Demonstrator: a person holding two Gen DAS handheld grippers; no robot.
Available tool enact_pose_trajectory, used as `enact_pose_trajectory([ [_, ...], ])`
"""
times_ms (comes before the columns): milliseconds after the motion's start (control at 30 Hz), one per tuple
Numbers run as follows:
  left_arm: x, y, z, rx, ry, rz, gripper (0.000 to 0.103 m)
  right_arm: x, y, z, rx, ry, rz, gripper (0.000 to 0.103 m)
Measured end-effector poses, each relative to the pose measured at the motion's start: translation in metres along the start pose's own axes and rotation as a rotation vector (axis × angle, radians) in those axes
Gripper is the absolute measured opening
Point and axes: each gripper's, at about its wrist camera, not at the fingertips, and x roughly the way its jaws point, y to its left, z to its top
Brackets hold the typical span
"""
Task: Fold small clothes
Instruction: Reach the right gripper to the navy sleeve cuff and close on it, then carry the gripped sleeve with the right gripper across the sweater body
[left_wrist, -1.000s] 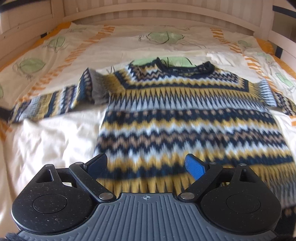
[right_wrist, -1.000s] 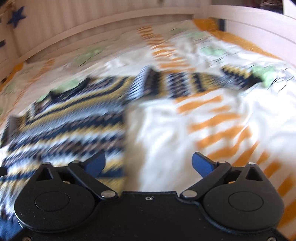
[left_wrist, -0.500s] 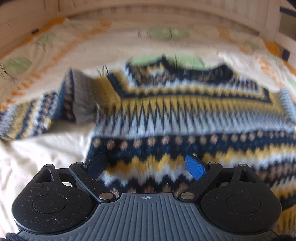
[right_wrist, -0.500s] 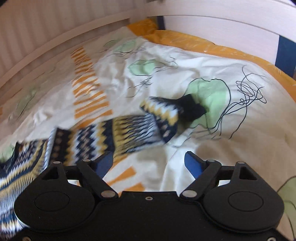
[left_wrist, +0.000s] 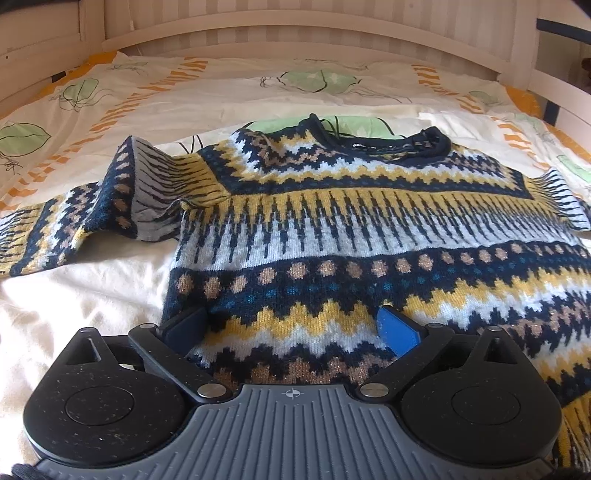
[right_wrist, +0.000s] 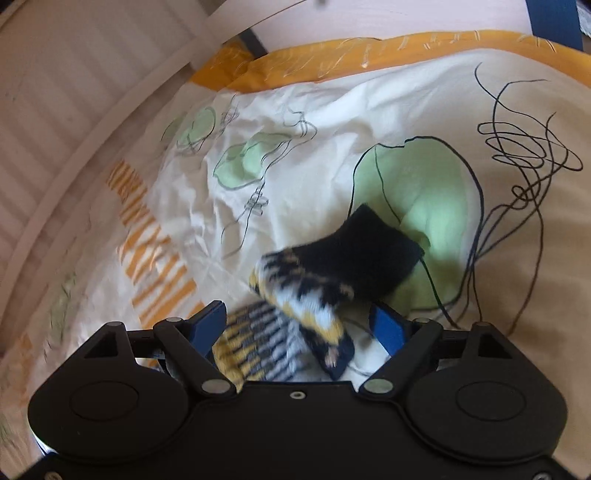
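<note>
Lying flat on the bedspread (left_wrist: 229, 99), front up with its neck toward the headboard (left_wrist: 295, 33), the patterned sweater (left_wrist: 351, 229) filled my left view. My left gripper (left_wrist: 291, 325) hung over its lower body, jaws having just spread wider, gaping with knit below them but nothing pinched. My right gripper (right_wrist: 297, 328) was released too, jaws apart either side of the sleeve cuff (right_wrist: 332, 280), not pressing it.

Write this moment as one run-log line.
sweater: flat on bed | left tongs: open over hem | right tongs: open around sleeve cuff
</note>
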Motion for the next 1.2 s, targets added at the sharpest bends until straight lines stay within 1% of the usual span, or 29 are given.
enact_pose_trajectory([
  [100,0.001,0.001,0.0,-0.005,0.001,-0.005,0.101,0.005,-0.003,0.008,0.038,-0.028,-0.013,0.085],
  [200,0.001,0.001,0.0,-0.006,0.001,-0.006,0.101,0.008,-0.006,0.012,0.05,-0.04,-0.012,0.074],
  [233,0.001,0.001,0.0,-0.006,0.001,-0.006,0.101,0.009,-0.006,0.013,0.051,-0.043,-0.002,0.062],
  [267,0.001,0.001,0.0,-0.007,0.0,-0.007,0.101,0.009,-0.007,0.013,0.045,-0.043,0.02,0.047],
  [300,0.001,0.001,0.0,-0.007,0.0,-0.007,0.101,0.009,-0.006,0.013,0.036,-0.04,0.042,0.037],
  [333,0.001,0.001,0.0,-0.007,0.0,-0.007,0.102,0.006,-0.003,0.011,0.015,-0.049,0.041,0.027],
  [400,0.002,0.001,0.0,-0.009,0.001,-0.009,0.102,-0.005,0.012,0.007,-0.083,-0.104,0.007,0.027],
  [500,0.001,0.002,0.0,-0.015,0.001,-0.016,0.102,-0.025,0.041,0.001,-0.242,-0.167,-0.01,0.024],
  [567,0.0,0.003,0.001,-0.018,0.003,-0.023,0.102,-0.042,0.065,-0.005,-0.333,-0.203,0.012,0.024],
  [633,-0.001,0.004,0.001,-0.023,0.005,-0.033,0.101,-0.062,0.092,-0.014,-0.419,-0.234,0.058,0.024],
  [700,-0.002,0.006,0.002,-0.028,0.008,-0.043,0.101,-0.079,0.12,-0.025,-0.494,-0.248,0.114,0.024],
  [767,-0.003,0.007,0.002,-0.029,0.011,-0.053,0.101,-0.093,0.148,-0.04,-0.56,-0.247,0.181,0.023],
  [833,-0.003,0.007,0.002,-0.022,0.015,-0.061,0.101,-0.101,0.174,-0.057,-0.602,-0.213,0.25,0.023],
  [867,-0.003,0.007,0.002,-0.013,0.017,-0.064,0.101,-0.103,0.185,-0.065,-0.619,-0.191,0.265,0.023],
  [933,-0.004,0.007,0.001,0.004,0.019,-0.066,0.102,-0.099,0.201,-0.077,-0.645,-0.15,0.257,0.025],
  [1000,-0.004,0.006,-0.002,0.014,0.012,-0.064,0.102,-0.092,0.204,-0.084,-0.674,-0.124,0.242,0.027],
  [1033,-0.003,0.005,-0.003,0.018,0.009,-0.061,0.102,-0.09,0.202,-0.087,-0.691,-0.127,0.219,0.032],
  [1067,-0.003,0.004,-0.003,0.022,0.007,-0.058,0.102,-0.087,0.199,-0.087,-0.704,-0.13,0.196,0.044],
  [1133,-0.002,0.003,-0.004,0.028,0.004,-0.052,0.102,-0.085,0.189,-0.086,-0.716,-0.154,0.146,0.059],
  [1200,-0.002,0.002,-0.005,0.031,0.0,-0.049,0.102,-0.086,0.175,-0.081,-0.72,-0.198,0.09,0.06],
])
